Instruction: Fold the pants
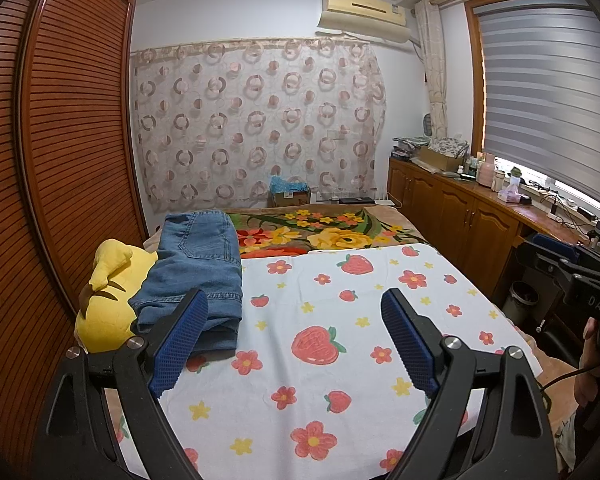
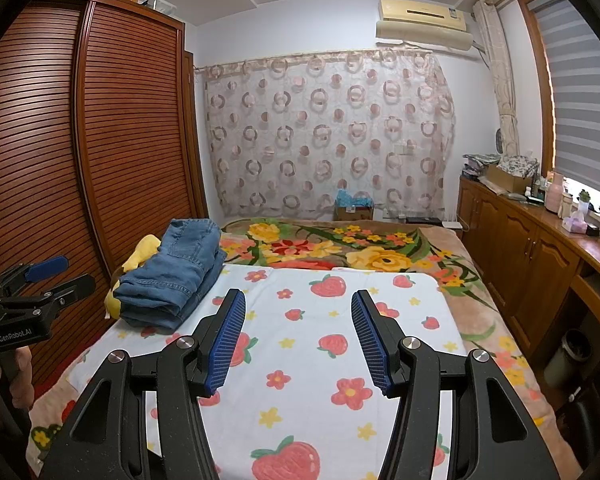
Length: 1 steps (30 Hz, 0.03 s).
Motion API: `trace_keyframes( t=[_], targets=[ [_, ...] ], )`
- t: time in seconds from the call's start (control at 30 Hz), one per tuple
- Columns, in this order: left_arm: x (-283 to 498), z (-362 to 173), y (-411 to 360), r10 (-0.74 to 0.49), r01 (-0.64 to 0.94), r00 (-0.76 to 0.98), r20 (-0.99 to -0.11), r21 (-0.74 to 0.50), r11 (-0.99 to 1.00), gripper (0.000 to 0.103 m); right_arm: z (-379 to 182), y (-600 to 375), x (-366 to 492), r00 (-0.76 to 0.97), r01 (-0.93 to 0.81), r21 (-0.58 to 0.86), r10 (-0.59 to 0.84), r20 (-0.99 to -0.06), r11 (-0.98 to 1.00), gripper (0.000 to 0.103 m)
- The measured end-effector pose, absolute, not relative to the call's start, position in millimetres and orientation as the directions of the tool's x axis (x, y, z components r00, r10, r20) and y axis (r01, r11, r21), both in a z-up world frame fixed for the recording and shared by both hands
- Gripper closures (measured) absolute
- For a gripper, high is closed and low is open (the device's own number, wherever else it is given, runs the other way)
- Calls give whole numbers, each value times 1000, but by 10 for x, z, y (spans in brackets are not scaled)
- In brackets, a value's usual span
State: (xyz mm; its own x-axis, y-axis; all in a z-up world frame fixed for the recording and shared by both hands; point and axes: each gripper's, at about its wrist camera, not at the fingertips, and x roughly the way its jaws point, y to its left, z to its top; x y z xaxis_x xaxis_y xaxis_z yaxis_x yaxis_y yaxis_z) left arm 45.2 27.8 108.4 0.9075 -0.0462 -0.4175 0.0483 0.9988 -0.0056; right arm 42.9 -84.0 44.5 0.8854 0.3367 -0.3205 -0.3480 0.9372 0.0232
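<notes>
Nearest, both grippers hang above the near edge of the bed with nothing between their blue pads. The left gripper (image 1: pixel 294 320) has its jaws spread wide; the right gripper (image 2: pixel 298 320) has its jaws parted less, and likewise holds nothing. Under them the strawberry sheet (image 1: pixel 340 320) lies flat and bare across the middle of the bed.

Farther off, along the bed's left edge, the pants (image 2: pixel 176 276), blue denim, sit as a folded stack, partly resting on a yellow plush toy (image 1: pixel 104 304) by the wardrobe (image 2: pixel 132 140). Beyond the sheet a floral blanket (image 2: pixel 340 248) covers the far end.

The folding looks done or nearly so. If the stack needs tidying, I would bring the left gripper in low from the sheet side, take all layers at one corner together, and slide them off the toy onto flat sheet, since the soft toy could tip the pile.
</notes>
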Motion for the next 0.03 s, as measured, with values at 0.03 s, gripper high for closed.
trace_keyframes(
  t=[0.03],
  targets=[
    [451,1086,281,-46,48,908,-417,-6,999,14,440,-841,425,885,-348,23,337,-320,937,46]
  ],
)
